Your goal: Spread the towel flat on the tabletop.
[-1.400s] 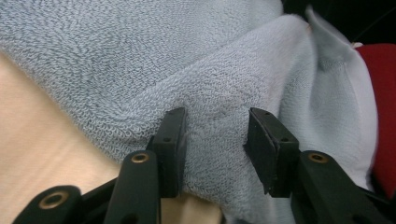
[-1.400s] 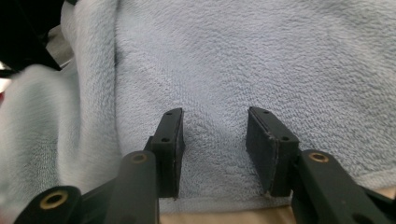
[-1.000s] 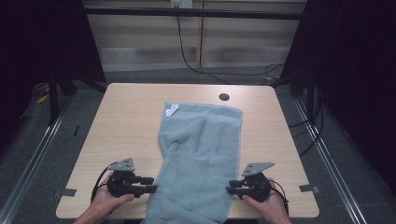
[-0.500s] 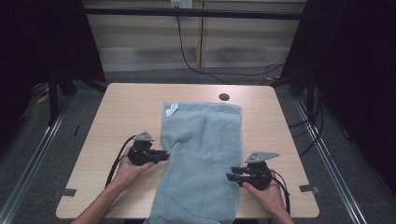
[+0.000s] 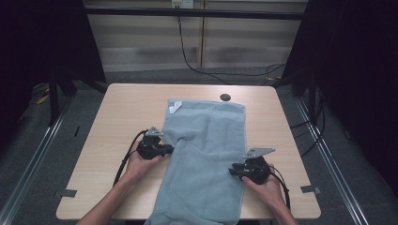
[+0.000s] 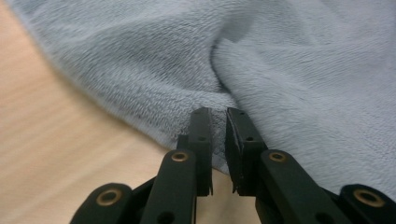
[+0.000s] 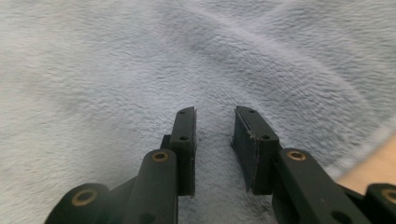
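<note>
Clearly the work in hand is handling the towel (image 5: 206, 154), a pale blue one that lies lengthwise down the middle of the counter (image 5: 117, 117), its near end spilling over the front edge.

At the left, the left tongs (image 5: 165, 150) sit at the towel's left edge about halfway along. In the left gripper view the jaws are nearly pressed together with a fold of the towel's edge (image 6: 218, 135) pinched between them. That grip is probably why the cloth bunches there: the edge is drawn inward, and a crease runs up from the jaws across the pile. Holding the hem itself, not the flat of the cloth, would let the person lift or fold that side over.

At the right, the right tongs (image 5: 233, 171) rest on the towel near its right edge, a little closer to the person. In the right gripper view the jaws stand spread with only flat towel (image 7: 140, 70) beneath and between them; nothing is gripped. I judge this side is poised to take hold.

Around them, a white tag (image 5: 174, 107) lies at the towel's far left corner, and a dark round hole (image 5: 225, 97) sits in the counter just beyond the far edge. Neither stands in the way; the counter either side is bare wood.
</note>
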`<control>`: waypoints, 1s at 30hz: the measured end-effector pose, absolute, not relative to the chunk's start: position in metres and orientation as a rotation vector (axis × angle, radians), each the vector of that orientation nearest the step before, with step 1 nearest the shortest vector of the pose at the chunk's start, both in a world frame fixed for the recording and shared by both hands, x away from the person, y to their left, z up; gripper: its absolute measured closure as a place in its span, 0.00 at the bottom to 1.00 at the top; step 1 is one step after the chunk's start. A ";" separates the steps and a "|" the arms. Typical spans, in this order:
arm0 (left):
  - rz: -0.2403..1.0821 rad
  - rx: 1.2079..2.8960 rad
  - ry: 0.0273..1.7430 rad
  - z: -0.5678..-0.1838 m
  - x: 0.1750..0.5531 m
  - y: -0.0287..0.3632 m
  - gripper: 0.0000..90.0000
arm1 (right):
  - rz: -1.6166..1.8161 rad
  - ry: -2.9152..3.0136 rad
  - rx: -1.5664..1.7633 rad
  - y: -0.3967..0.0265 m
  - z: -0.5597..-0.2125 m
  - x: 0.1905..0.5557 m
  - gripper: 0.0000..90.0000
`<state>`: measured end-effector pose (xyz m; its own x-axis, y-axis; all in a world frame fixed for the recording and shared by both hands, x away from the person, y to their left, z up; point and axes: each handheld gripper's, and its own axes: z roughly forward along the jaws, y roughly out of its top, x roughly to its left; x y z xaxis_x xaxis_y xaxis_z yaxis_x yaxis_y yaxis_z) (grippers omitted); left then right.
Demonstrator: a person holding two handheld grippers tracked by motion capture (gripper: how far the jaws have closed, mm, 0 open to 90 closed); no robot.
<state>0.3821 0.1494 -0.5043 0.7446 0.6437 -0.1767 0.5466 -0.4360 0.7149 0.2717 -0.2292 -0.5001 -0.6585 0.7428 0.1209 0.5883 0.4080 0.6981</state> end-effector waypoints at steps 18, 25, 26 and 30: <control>0.279 2.167 0.952 -0.502 0.410 0.166 0.91 | 0.980 2.319 1.313 -0.251 -0.501 0.318 0.68; 0.203 2.156 0.912 -0.502 0.372 0.195 0.91 | 1.087 2.386 1.264 -0.239 -0.501 0.279 0.64; 0.186 2.165 0.906 -0.501 0.367 0.198 0.90 | 1.080 2.397 1.244 -0.237 -0.501 0.274 0.64; 0.142 2.172 0.879 -0.500 0.338 0.207 0.87 | 1.113 2.424 1.220 -0.233 -0.501 0.251 0.64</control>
